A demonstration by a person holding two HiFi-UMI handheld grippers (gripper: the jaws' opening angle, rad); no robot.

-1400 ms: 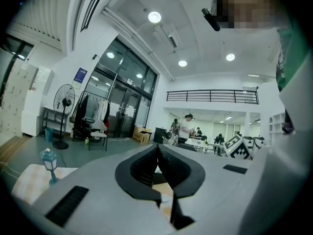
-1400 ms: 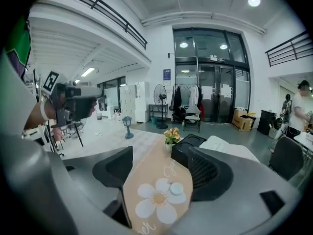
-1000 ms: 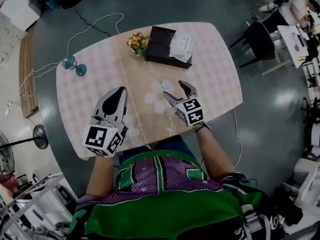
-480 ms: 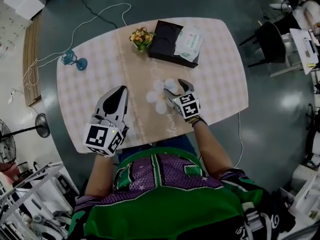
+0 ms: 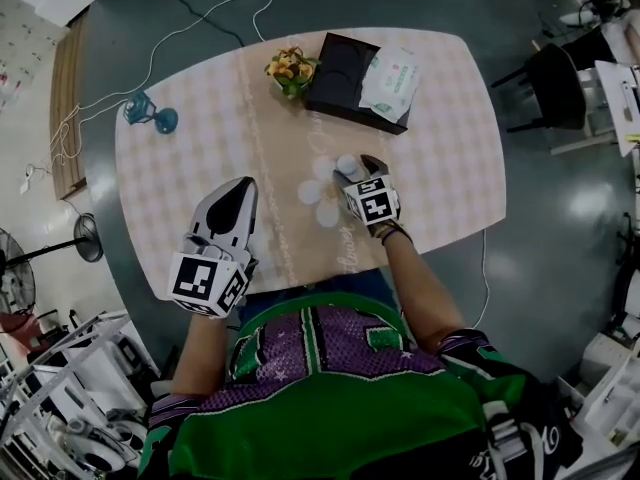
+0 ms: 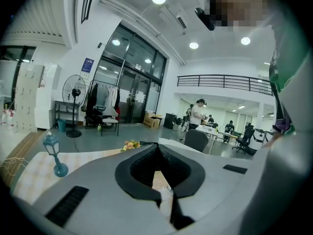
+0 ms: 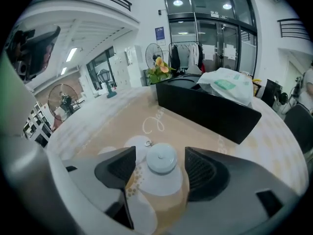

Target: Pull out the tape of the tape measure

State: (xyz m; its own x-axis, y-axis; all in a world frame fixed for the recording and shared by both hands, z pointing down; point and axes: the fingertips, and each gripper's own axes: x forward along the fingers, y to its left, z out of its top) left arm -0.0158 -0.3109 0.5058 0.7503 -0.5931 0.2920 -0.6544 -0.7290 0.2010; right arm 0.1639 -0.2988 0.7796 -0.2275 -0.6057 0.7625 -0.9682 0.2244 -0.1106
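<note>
The tape measure [image 7: 162,158] is a small round white case with a little ring tab [image 7: 148,143] at its left. It lies on the flower print of the table runner [image 5: 283,158]. My right gripper [image 7: 160,166] points down over it, one jaw on each side. The jaws have just been closing a little, but the pads stand clear of the case. In the head view the case [image 5: 346,164] peeks out at the right gripper's [image 5: 358,171] tips. My left gripper [image 5: 238,190] hovers shut and empty over the table's near left, apart from the tape measure.
A black box [image 5: 345,78] with a white tissue pack [image 5: 390,71] stands at the table's far side, close beyond the right gripper. A small flower pot [image 5: 291,68] sits beside it. A blue lamp ornament [image 5: 150,118] stands at the far left corner. The table's near edge [image 5: 300,283] is by my body.
The right gripper has come down and forward, so the tape measure now sits between its jaws. The left gripper has sunk slightly and stays shut.
</note>
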